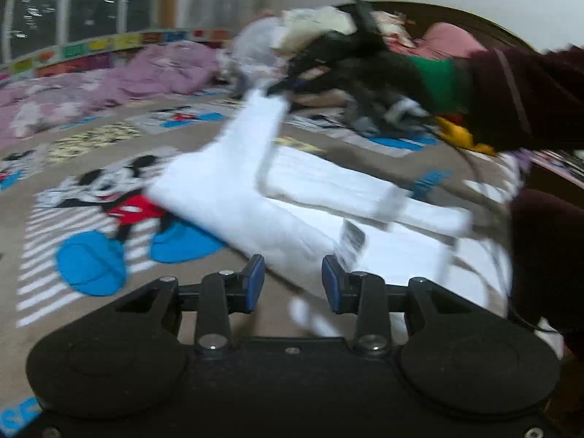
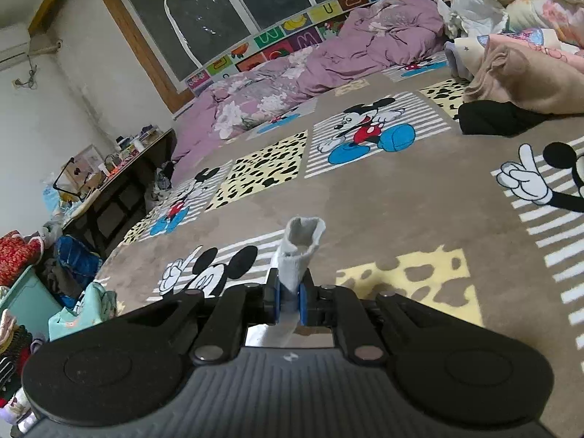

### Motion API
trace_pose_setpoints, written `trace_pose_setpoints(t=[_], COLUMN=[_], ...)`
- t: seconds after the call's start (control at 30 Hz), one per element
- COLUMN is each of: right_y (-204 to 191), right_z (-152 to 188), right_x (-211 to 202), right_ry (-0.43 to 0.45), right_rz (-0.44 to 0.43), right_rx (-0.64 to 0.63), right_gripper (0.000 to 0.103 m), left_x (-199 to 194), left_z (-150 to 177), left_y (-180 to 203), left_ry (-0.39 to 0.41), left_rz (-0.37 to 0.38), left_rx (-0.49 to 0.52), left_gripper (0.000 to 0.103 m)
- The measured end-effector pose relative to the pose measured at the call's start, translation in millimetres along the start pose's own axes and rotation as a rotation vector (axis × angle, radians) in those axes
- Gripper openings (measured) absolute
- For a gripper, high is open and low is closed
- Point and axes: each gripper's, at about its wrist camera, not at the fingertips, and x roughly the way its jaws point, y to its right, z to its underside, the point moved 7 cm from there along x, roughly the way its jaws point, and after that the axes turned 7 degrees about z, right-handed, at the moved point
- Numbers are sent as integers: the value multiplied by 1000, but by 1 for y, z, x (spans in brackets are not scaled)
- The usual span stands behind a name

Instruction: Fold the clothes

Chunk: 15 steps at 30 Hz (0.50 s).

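A white long-sleeved garment (image 1: pixel 233 197) lies spread on the cartoon-mouse blanket (image 1: pixel 91 197), blurred by motion. My left gripper (image 1: pixel 292 281) hovers just in front of its near edge, open, with nothing between the blue pads (image 1: pixel 255 284). My right gripper (image 1: pixel 283 89), held by a hand in a dark maroon sleeve (image 1: pixel 525 98), lifts one white sleeve up off the bed. In the right wrist view the right gripper (image 2: pixel 291 297) is shut on the sleeve cuff (image 2: pixel 303 241), which sticks up past the jaws.
A pile of mixed clothes (image 1: pixel 328 36) lies behind the garment. A purple quilt (image 2: pixel 328 69) runs along the window side. Beige (image 2: pixel 518 80) and black (image 2: pixel 500 118) garments lie at the right. A cluttered desk (image 2: pixel 120 168) and bins (image 2: pixel 29 299) stand beside the bed.
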Motion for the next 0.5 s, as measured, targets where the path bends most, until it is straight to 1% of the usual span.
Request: trace_pose_setpoints(t=[0.2,0.23,0.4,0.5], right_y=[-1,-2,0,2], right_z=[-5,-5,-4,-2], right_x=[2,3,6,7], right_ry=[4,3,0,-7], right_rz=[7,6,0,-12], right_rx=[-8,-8,-1,8], right_gripper=[12,12,12,12], left_x=[24,27,40,44], left_z=[3,2,3,1], left_y=[25,28,34,35], left_ry=[-66,-69,-87,-85], left_rz=[82,88,93,91], left_rx=[54,57,71,68], left_gripper=[32,31,31,31])
